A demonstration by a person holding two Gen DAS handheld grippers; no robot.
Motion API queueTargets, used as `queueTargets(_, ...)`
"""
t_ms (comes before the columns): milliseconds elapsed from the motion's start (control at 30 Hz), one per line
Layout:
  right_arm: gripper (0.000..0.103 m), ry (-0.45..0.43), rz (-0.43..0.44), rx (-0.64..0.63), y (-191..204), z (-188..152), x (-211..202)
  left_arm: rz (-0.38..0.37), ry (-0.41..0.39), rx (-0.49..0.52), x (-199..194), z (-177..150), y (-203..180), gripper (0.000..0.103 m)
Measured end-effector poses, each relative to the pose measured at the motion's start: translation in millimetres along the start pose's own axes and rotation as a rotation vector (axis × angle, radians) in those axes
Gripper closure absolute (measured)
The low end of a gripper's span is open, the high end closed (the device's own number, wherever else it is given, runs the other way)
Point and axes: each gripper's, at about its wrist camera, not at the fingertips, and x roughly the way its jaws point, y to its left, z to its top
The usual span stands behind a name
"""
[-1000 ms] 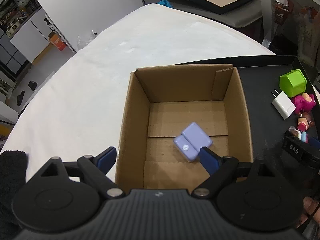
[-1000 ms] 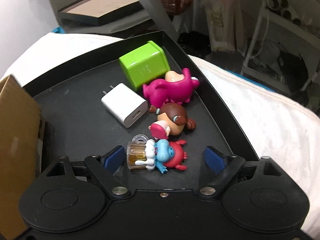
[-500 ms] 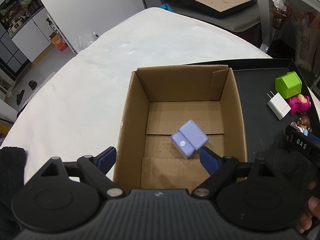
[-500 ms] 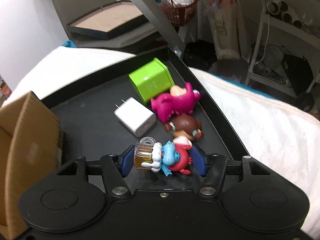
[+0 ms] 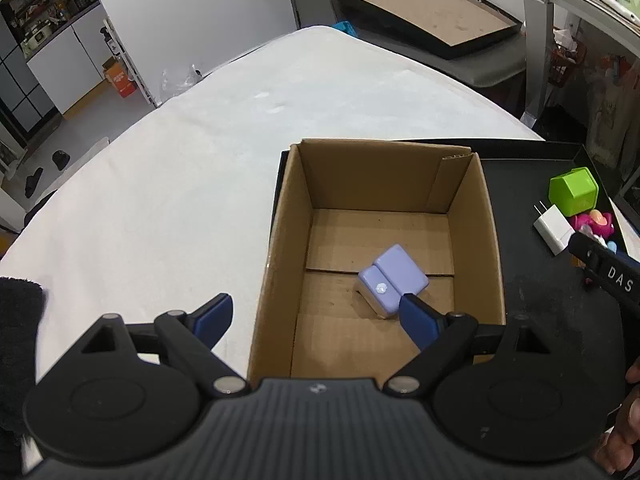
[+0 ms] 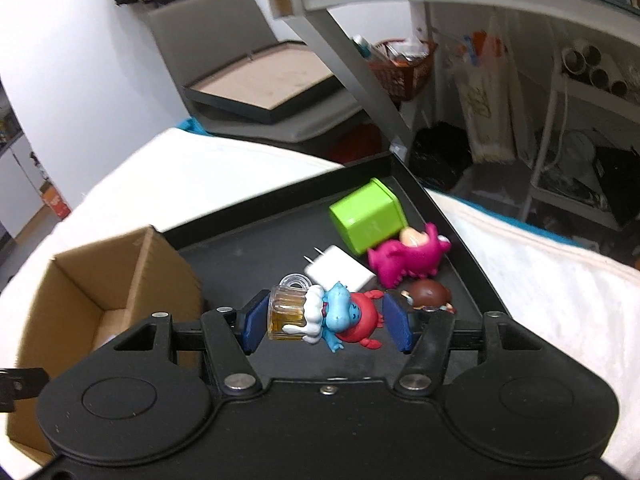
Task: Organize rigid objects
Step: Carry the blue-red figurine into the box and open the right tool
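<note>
Right wrist: our right claw point(image 6: 326, 322) grips the blue figurine point(image 6: 340, 316). Left claw point(image 5: 314, 318) wide, empty. One purple case point(image 5: 392, 278) boxed; four items left on the tray point(image 5: 532, 280).

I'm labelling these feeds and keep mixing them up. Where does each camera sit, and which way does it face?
Left wrist: on the left gripper, open, looking down into the cardboard box at a lilac case; a fingertip shows at right.
Right wrist: on the right gripper, facing the black tray, clamping a blue figurine with mug.
Shared: box, tray, green box, white charger.
</note>
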Motion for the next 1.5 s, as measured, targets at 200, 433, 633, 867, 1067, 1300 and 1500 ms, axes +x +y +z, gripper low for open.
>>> queueTargets(200, 0.045, -0.04, 0.058, -0.019, 17, 5, -14, -0.016, -0.006, -0.024, 0, -3, 13, 0.014)
queueTargets(433, 0.045, -0.091, 0.129, -0.059, 41, 10, -30, -0.04, -0.004, -0.054, 6, -4, 30, 0.014)
queueTargets(633, 0.045, -0.108, 0.181, -0.13, 66, 6, -35, -0.069, 0.001, -0.079, 12, -5, 42, 0.014)
queueTargets(867, 0.044, -0.129, 0.22, -0.195, 93, 0, -35, -0.116, 0.003, -0.103, 17, -4, 51, 0.014)
queueTargets(1067, 0.044, -0.143, 0.24, -0.24, 111, -6, -34, -0.166, 0.006, -0.128, 25, -5, 58, 0.014)
queueTargets(1300, 0.044, -0.138, 0.244, -0.26, 120, -10, -28, -0.224, 0.008, -0.168, 36, -10, 66, 0.02)
queueTargets(1500, 0.044, -0.096, 0.25, -0.255, 127, -12, -18, -0.272, 0.031, -0.191, 46, -14, 69, 0.072)
